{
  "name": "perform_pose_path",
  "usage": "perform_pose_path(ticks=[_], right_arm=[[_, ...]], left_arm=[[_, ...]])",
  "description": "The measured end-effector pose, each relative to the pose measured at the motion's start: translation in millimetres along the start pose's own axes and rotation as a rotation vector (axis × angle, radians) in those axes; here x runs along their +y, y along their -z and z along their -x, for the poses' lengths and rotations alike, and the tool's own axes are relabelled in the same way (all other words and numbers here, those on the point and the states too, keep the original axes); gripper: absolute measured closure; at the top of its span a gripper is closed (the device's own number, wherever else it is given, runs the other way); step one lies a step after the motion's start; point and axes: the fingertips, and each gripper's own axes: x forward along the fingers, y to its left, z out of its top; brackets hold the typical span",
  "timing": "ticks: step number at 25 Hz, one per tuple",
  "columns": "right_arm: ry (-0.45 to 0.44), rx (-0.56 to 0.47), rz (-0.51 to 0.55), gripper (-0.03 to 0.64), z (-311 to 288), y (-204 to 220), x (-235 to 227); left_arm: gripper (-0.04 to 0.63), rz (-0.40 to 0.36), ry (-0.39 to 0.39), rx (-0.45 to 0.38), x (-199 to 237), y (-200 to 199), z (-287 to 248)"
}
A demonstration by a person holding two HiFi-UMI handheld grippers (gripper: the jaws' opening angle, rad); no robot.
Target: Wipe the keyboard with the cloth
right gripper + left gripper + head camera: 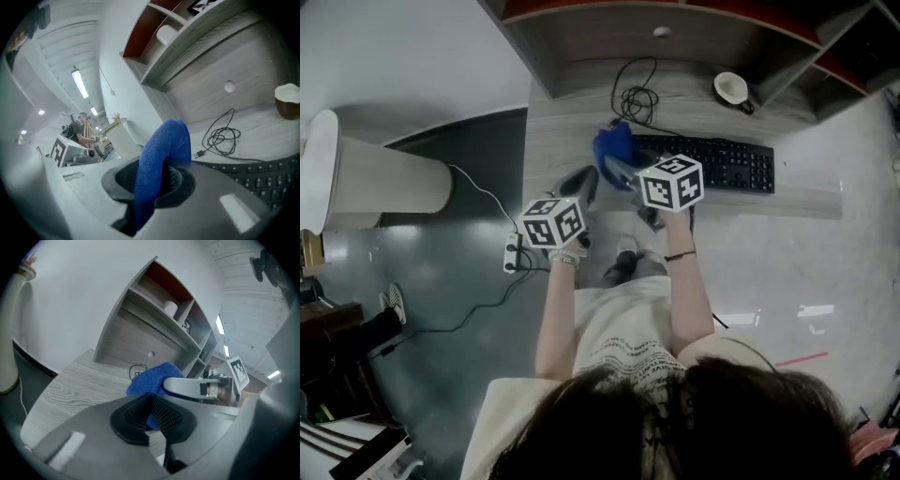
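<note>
Cloth pinched in my right gripper [154, 183]
My right jaws clamp the blue cloth [165, 143] by the keyboard's [712, 161] left end on the desk [567, 122]; my left gripper [152, 414] hangs just beside, jaws closed on nothing

Upper centre of the head view, the cloth [614, 148] covers the left end of the keyboard [722, 165].
</note>
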Motion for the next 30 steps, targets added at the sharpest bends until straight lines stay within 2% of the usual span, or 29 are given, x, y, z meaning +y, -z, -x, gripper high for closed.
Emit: perform_pose_path(ticks=[7, 16, 24, 30], right_arm=[[-0.044, -0.121, 0.012, 0.558, 35.3, -40.5, 10.0], [-0.055, -0.213, 0.128, 0.558, 80.5, -84.3, 28.8], [-0.080, -0.257, 0.197, 0.558, 105.3, -99.3, 44.6], [-0.104, -0.285, 0.219, 0.558, 116.9, -102.8, 55.2]], left_arm=[[0.592, -0.037, -0.015, -0.140, -21.7, -31.3, 11.4], [0.592, -0.095, 0.034, -0.273, -56.5, -78.4, 28.8], [0.592, -0.172, 0.073, -0.328, -84.2, -98.1, 41.0], [0.592, -0.186, 0.077, -0.346, -95.8, -100.0, 49.6]])
